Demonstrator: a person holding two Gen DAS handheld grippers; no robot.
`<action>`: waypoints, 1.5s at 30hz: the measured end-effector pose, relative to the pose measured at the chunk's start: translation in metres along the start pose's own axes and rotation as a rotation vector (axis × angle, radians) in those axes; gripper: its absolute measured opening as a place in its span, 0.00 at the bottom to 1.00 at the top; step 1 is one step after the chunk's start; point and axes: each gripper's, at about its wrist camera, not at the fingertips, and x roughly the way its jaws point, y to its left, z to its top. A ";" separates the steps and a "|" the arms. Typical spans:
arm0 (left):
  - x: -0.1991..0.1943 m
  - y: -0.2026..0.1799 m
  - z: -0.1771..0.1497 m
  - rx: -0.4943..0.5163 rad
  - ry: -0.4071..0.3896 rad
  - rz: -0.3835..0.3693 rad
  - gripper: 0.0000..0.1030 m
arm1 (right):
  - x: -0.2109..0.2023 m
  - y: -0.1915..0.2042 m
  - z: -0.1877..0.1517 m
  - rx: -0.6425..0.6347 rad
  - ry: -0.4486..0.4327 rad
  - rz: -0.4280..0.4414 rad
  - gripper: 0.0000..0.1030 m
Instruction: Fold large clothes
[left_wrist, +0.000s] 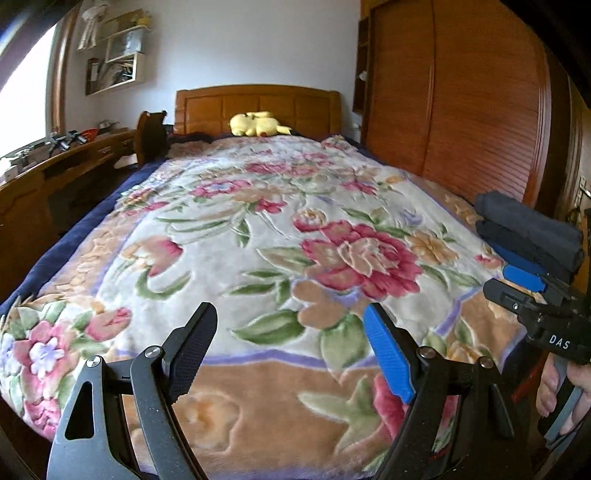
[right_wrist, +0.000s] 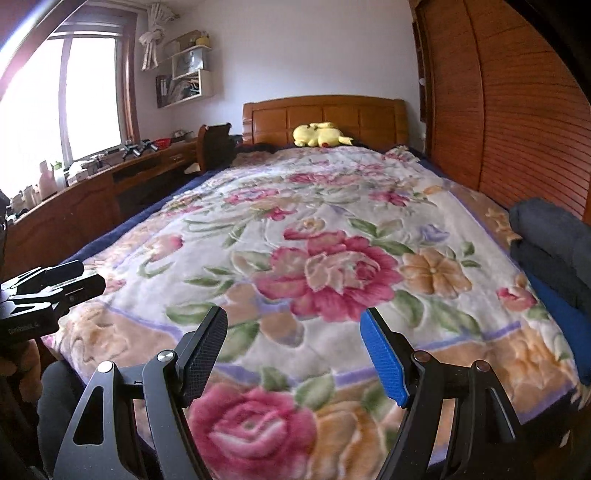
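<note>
A pile of folded dark grey and blue clothes (left_wrist: 528, 232) lies at the right edge of the bed, also seen in the right wrist view (right_wrist: 554, 243). My left gripper (left_wrist: 291, 354) is open and empty, held above the foot of the floral blanket (left_wrist: 258, 229). My right gripper (right_wrist: 295, 358) is open and empty too, above the same blanket (right_wrist: 314, 240). The right gripper also shows at the right of the left wrist view (left_wrist: 539, 299), close to the pile. The left gripper shows at the left of the right wrist view (right_wrist: 44, 291).
A yellow plush toy (left_wrist: 256, 124) lies by the wooden headboard (left_wrist: 258, 107). A wooden desk (right_wrist: 92, 195) with clutter and a chair (right_wrist: 214, 147) stand left of the bed. A wooden slatted wardrobe (left_wrist: 461, 103) stands close on the right.
</note>
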 end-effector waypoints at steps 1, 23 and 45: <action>-0.005 0.003 0.002 -0.002 -0.012 0.007 0.80 | -0.002 0.001 0.002 0.002 -0.009 0.006 0.74; -0.047 0.017 0.011 -0.022 -0.119 0.061 0.80 | -0.005 0.007 -0.010 -0.017 -0.097 0.022 0.74; -0.048 0.010 0.010 -0.011 -0.121 0.050 0.80 | -0.008 0.004 -0.010 0.010 -0.106 0.015 0.74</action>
